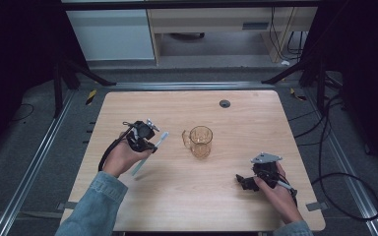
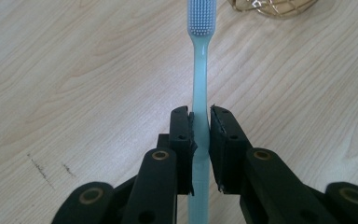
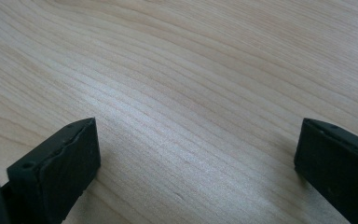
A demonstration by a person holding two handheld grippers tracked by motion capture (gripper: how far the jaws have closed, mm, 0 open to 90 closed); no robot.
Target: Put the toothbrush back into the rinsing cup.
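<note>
I have the toothbrush (image 2: 199, 70) pinched between the jaws of my left gripper (image 2: 200, 123), which clamp its pale blue handle about halfway along, with the bristle head pointing away from the hand and the tail end running back under the gripper. It looks light and stiff, a thin plastic stick, but smooth enough that I judge it could swivel between the pads if I swing it fast. The middle of the handle seems the right place to hold; nearer the head would leave too little sticking out. In the high view the brush (image 1: 150, 153) hangs over the table (image 1: 241, 108), its head tilted up toward the glass mug (image 1: 200, 141), which stands just beside it and apart from it. That mug is fragile, so I would go in gently. My left hand (image 1: 123, 158) holds its gripper angled toward the mug. My right gripper (image 1: 246, 181) rests low near the table's front right, jaws spread wide with only bare wood between them
</note>
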